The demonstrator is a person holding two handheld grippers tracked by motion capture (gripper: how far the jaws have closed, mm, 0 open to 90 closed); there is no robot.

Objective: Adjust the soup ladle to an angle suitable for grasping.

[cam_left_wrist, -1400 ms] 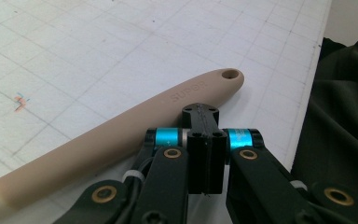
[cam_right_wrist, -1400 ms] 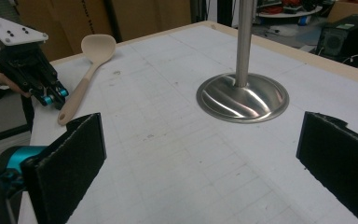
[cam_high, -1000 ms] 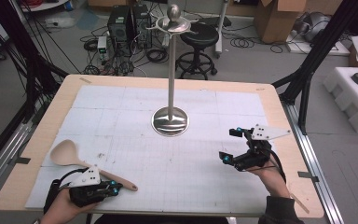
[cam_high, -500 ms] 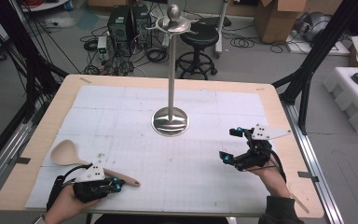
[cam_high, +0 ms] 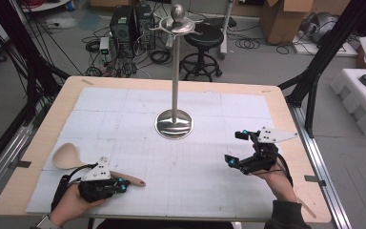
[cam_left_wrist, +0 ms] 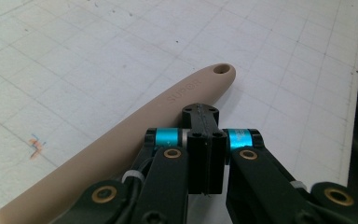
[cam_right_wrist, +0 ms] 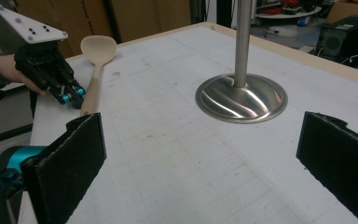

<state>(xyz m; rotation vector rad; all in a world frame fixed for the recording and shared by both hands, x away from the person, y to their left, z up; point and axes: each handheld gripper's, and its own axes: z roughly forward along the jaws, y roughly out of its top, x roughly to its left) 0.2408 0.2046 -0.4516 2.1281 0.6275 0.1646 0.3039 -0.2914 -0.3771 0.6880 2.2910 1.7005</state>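
Observation:
A beige wooden spoon (cam_high: 66, 156) lies on the white grid mat at the near left, bowl to the left, handle end with its hole (cam_left_wrist: 177, 98) pointing right. My left gripper (cam_high: 123, 183) rests over the handle with its jaws shut against each other (cam_left_wrist: 200, 112). The handle runs beside and under them, not between the pads. From the right gripper view, that gripper (cam_right_wrist: 70, 99) sits at the spoon's (cam_right_wrist: 98, 49) handle. My right gripper (cam_high: 235, 148) hovers open at the near right, its pads (cam_right_wrist: 74, 154) wide apart and nothing between them (cam_right_wrist: 205, 140).
A steel stand with a round base (cam_high: 174, 125) and a tall pole rises at the mat's middle, also ahead of the right gripper (cam_right_wrist: 241, 98). The wooden table rim (cam_high: 286, 109) frames the mat. A stool and boxes stand beyond the far edge.
My left gripper has crept slightly forward over the spoon handle. The right gripper has stayed where it was.

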